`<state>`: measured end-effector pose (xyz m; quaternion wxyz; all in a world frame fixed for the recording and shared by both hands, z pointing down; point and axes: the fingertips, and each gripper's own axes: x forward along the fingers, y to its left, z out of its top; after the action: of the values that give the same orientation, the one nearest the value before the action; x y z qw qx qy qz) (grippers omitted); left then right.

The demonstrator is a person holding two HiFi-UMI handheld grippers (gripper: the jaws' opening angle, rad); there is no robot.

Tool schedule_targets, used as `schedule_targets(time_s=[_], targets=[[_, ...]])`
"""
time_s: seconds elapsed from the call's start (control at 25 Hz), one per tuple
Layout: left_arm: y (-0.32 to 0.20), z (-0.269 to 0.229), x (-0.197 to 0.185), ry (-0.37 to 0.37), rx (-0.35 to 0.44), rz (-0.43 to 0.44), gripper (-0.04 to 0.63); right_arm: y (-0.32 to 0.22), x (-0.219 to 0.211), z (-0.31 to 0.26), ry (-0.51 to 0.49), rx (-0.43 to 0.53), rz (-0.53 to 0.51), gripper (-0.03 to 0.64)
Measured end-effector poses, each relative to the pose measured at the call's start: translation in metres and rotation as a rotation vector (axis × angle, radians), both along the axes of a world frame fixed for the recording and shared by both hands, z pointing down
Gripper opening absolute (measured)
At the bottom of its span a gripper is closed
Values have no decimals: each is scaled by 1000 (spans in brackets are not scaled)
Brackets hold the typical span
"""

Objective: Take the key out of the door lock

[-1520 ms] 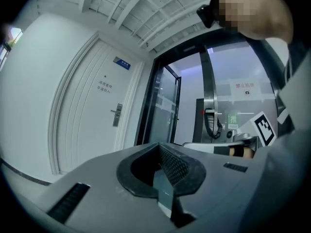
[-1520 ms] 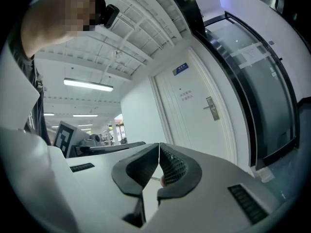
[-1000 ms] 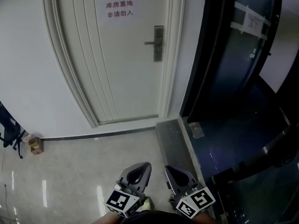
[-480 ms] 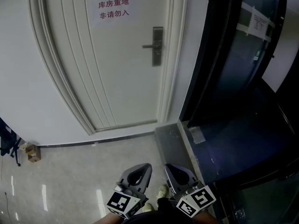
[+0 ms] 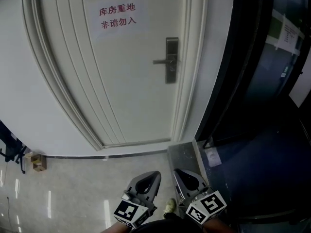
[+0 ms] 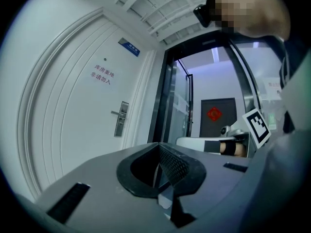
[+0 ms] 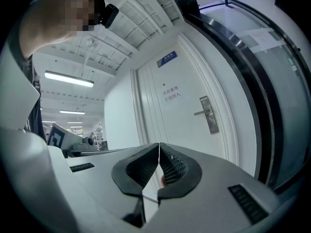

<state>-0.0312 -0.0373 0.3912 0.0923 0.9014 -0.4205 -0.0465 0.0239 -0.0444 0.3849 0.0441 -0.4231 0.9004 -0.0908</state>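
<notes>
A white door [image 5: 126, 76] with a red-lettered paper sign [image 5: 117, 14] stands ahead. Its metal lock plate with a lever handle [image 5: 170, 60] sits at the door's right side; the same lock plate [image 6: 120, 119] shows in the left gripper view, and the lock plate [image 7: 209, 114] in the right gripper view. No key can be made out at this distance. My left gripper [image 5: 151, 177] and right gripper [image 5: 180, 175] hang low and close together, far from the door, both shut with nothing between the jaws.
A dark glass partition with a black frame [image 5: 252, 81] runs along the right of the door. A grey stone sill [image 5: 187, 157] lies at its foot. A small cardboard box [image 5: 38, 161] and a chair leg [image 5: 12, 152] stand by the left wall. A shoe [image 5: 169, 207] shows between the grippers.
The view has moved closer to the door and shifted, so the lock plate sits lower and more to the right. Both grippers keep their place at the bottom, still shut.
</notes>
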Motion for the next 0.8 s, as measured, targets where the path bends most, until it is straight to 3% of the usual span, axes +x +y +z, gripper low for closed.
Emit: schedule_targets(time_s=[0.4, 0.8], targets=[[-108, -15, 44, 3, 15, -46, 6, -118, 50, -13, 1, 18, -16, 15], [-186, -11, 53, 3, 20, -35, 6, -199, 56, -2, 14, 10, 4, 15]])
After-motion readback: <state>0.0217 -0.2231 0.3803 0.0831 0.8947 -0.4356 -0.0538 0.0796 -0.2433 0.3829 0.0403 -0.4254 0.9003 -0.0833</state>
